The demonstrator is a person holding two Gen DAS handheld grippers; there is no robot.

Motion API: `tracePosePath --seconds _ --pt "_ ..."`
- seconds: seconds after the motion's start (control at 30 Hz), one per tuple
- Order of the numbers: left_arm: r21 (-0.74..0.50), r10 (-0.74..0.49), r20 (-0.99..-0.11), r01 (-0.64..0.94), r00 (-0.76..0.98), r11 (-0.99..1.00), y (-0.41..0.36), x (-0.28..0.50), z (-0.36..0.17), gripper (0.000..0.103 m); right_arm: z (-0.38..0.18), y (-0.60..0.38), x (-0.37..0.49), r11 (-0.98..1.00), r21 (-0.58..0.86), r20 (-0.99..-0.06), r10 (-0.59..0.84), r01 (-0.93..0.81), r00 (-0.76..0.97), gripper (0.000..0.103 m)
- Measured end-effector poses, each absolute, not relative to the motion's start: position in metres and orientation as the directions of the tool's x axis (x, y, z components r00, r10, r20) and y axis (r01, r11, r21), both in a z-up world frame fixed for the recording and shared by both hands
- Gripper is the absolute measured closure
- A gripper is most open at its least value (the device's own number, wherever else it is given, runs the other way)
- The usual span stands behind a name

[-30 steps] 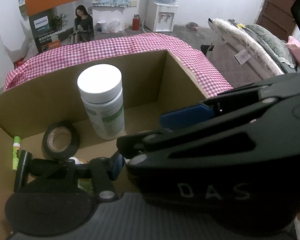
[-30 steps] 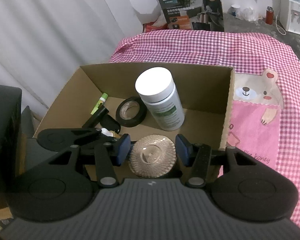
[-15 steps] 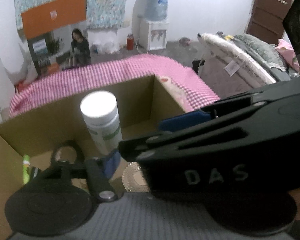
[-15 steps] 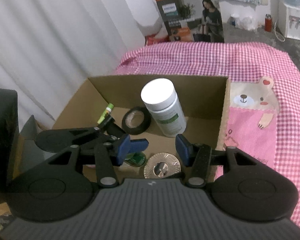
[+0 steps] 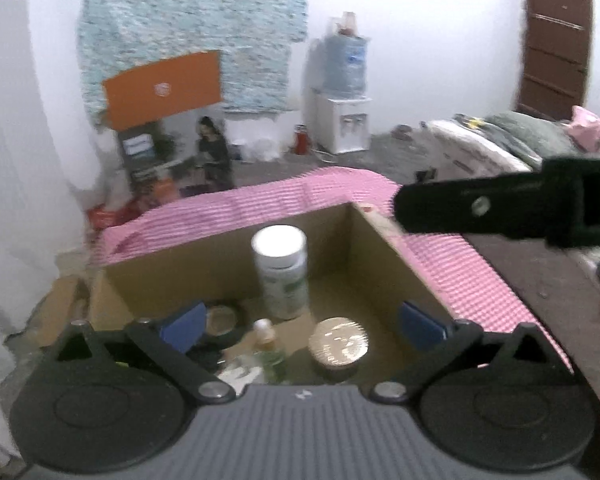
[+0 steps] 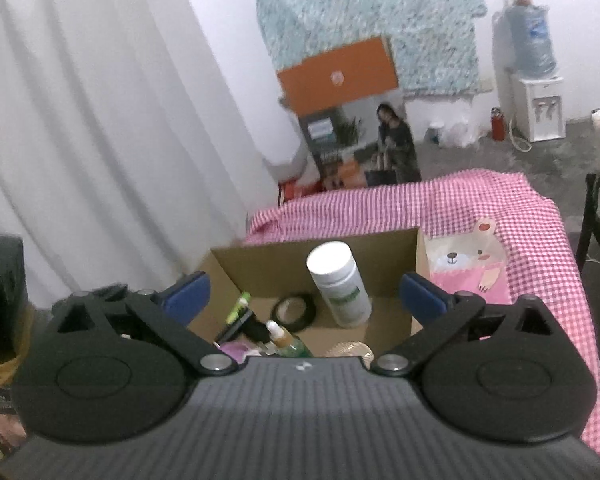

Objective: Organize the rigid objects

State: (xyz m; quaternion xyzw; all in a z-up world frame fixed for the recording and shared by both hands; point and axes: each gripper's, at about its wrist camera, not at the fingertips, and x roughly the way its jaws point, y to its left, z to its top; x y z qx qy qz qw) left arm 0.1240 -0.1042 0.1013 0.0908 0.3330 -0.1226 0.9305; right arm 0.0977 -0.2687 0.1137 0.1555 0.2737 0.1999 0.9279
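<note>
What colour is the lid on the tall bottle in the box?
White. The bottle's lid shows best in the right wrist view.

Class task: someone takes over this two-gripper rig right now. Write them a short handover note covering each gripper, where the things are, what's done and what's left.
Left gripper: jaws opening, nothing between them.
Right gripper: jaws opening, nothing between them.
In the cardboard box: white bottle upright, black tape roll, gold-lidded jar, small dropper bottle, green stick.
Done: these items sit in the box.
Left: cannot tell; no loose items are visible on the checked cloth.
</note>
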Motion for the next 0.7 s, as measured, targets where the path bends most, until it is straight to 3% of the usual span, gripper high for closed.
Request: tracePosePath --seconds 0.2,0.43,0.7 --pt "0.177 -0.036 -0.609 0.180 0.792 0.968 -0.093 0.103 0.107 0.000 0.124 -0.251 0.069 0.929 0.321 -0.449 0.321 -0.185 0.834 0.001" --pt "0.086 -0.051 -0.627 0.134 0.777 0.987 -0.065 0.091 0.097 0.000 0.118 -0.229 0.037 0.977 0.177 -0.452 0.190 -0.121 0.871 0.001" --pt "0.069 0.018 -0.703 0.044 0.711 0.997 -0.035 0.092 0.079 0.000 0.074 -0.208 0.037 0.985 0.142 -0.574 0.163 -0.099 0.803 0.001"
